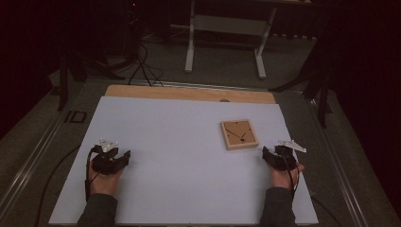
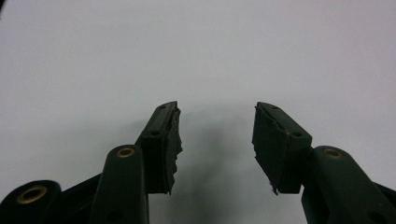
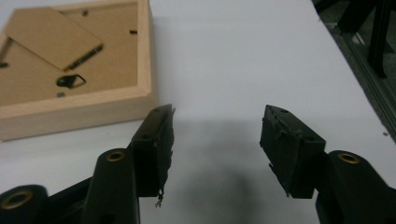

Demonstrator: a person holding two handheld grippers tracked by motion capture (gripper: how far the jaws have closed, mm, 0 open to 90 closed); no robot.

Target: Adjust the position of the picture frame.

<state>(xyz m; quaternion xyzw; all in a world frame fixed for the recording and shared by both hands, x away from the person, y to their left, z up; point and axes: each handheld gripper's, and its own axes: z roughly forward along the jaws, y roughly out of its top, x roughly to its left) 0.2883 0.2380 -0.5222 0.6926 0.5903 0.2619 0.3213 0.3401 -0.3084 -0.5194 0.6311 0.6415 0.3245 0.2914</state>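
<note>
A square wooden picture frame [image 1: 239, 134] lies face down on the white table sheet [image 1: 179, 156], right of centre, its brown backing board and stand leg up. In the right gripper view the picture frame [image 3: 74, 65] sits at the upper left, just beyond the left jaw. My right gripper [image 1: 270, 156] rests on the sheet a little to the right of and below the frame, open, nothing between its jaws [image 3: 217, 116]. My left gripper [image 1: 124, 157] lies at the sheet's left side, far from the frame, open over bare white surface [image 2: 216, 112].
The sheet covers a wooden tabletop [image 1: 189, 93] whose strip shows at the far edge. Metal rails [image 1: 331, 156] run along both sides. Beyond stand a white table frame [image 1: 227, 33] and cables [image 1: 142, 66] on the dark floor.
</note>
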